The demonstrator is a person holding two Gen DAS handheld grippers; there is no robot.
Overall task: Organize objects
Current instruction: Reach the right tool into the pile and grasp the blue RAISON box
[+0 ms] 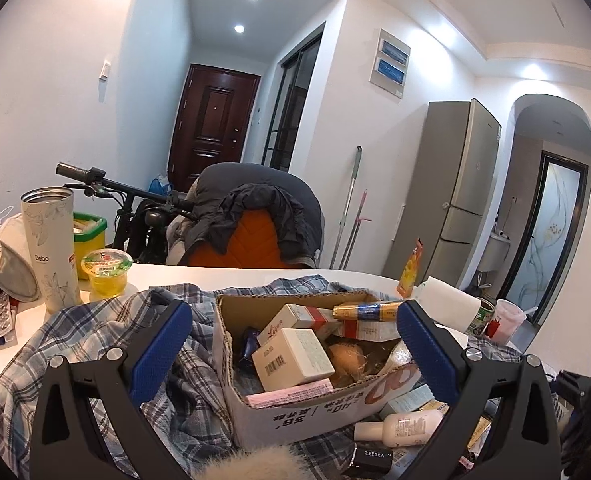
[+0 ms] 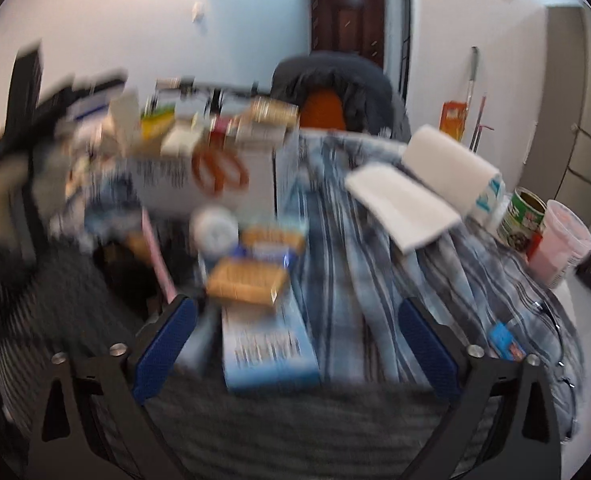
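A cardboard box (image 1: 295, 412) sits on a blue plaid shirt (image 1: 95, 340) on the white table. It holds several small cartons, a gold tube (image 1: 367, 309) and a bun in wrap (image 1: 345, 356). My left gripper (image 1: 295, 344) is open and empty, its fingers on either side of the box, just above it. A white bottle (image 1: 399, 426) and a black ZEESEA box (image 1: 371, 456) lie in front of the box. The right wrist view is blurred. My right gripper (image 2: 299, 344) is open and empty above a light blue carton (image 2: 267, 344) and a tan packet (image 2: 247, 280). The box (image 2: 199, 176) shows further left there.
A tall white tumbler (image 1: 51, 248), a jelly cup (image 1: 105, 272) and a green-rimmed tub (image 1: 89, 236) stand at the left. A paper towel roll (image 2: 447, 168), a green can (image 2: 523, 216) and a pink cup (image 2: 559, 244) stand at the right. A chair with a jacket (image 1: 251, 216) is behind the table.
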